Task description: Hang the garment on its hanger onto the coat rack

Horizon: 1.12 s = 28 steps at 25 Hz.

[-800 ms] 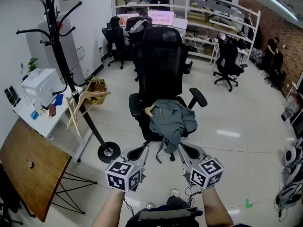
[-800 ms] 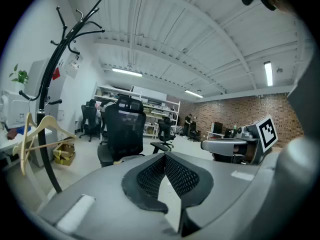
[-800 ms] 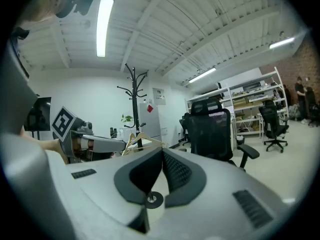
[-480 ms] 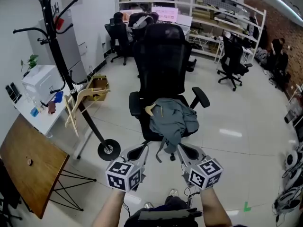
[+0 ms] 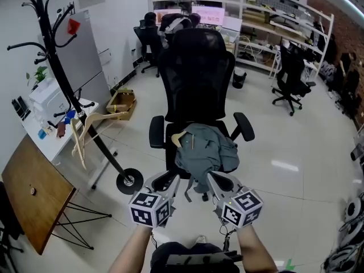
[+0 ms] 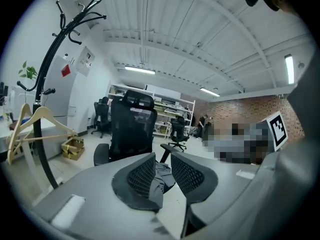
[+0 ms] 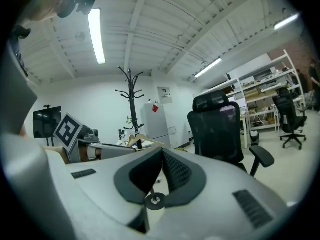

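Black office chair (image 5: 196, 78), grey garment (image 5: 207, 152) on seat

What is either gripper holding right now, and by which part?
Nothing. Left gripper jaws stand apart, the grey-green garment on the black office chair showing through the gap, unpinched. Right gripper jaws are shut, empty.

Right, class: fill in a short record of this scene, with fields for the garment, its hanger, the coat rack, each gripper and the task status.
garment: grey-green, crumpled on the seat of the black office chair
hanger: wooden, one end pokes out of the garment
coat rack: black, left of the chair, with an empty wooden hanger on it
left gripper: jaws apart, garment seen through the gap, not gripped
right gripper: jaws together, empty
task status: garment not yet picked up
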Motion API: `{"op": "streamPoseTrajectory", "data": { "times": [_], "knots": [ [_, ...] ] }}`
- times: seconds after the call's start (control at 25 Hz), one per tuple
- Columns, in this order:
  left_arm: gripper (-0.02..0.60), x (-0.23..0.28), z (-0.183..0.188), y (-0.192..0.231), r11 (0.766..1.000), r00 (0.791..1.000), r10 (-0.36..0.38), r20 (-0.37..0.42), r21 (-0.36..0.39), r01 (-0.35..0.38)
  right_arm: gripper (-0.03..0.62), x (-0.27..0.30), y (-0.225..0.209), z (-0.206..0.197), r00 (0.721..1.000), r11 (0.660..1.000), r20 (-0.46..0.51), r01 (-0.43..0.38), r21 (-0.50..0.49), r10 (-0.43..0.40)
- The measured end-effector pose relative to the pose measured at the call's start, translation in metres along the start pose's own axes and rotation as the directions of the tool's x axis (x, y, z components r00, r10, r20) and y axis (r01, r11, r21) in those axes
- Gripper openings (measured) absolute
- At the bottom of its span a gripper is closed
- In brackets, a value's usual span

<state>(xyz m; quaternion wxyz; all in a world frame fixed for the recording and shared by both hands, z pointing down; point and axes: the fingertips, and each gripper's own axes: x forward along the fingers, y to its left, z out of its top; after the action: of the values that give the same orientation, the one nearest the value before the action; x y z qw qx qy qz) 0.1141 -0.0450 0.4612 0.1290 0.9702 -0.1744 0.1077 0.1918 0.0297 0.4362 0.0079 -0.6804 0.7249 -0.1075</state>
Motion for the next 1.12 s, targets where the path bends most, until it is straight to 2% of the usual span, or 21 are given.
{"op": "streamPoseTrajectory", "data": {
  "times": [0.16,0.4,0.64,0.88,1.12],
  "knots": [
    [0.083,0.031,0.001,0.0,0.999,0.998,0.052,-0.02,-0.009,-0.052,0.0,0.006,-0.029,0.008,0.999,0.999,-0.007,-0.034,-0.002,0.034],
    [0.083,0.079,-0.011,0.012,0.997,0.995,0.068,-0.074,-0.026,-0.07,0.0,0.022,-0.071,0.003,0.999,0.999,-0.029,-0.019,0.029,0.02],
    [0.083,0.134,-0.021,0.043,0.998,0.993,0.039,-0.113,-0.05,-0.045,0.0,0.062,-0.108,0.001,0.998,0.999,-0.061,0.025,0.03,-0.023],
    [0.083,0.173,-0.016,0.082,0.997,0.996,0.022,-0.082,-0.077,-0.029,0.0,0.111,-0.132,-0.003,0.993,0.998,-0.097,0.066,0.025,-0.063],
    [0.083,0.205,-0.016,0.116,0.995,0.991,0.068,-0.111,-0.071,-0.076,0.0,0.142,-0.149,-0.014,0.987,0.994,-0.137,0.091,0.057,-0.083]
  ]
}}
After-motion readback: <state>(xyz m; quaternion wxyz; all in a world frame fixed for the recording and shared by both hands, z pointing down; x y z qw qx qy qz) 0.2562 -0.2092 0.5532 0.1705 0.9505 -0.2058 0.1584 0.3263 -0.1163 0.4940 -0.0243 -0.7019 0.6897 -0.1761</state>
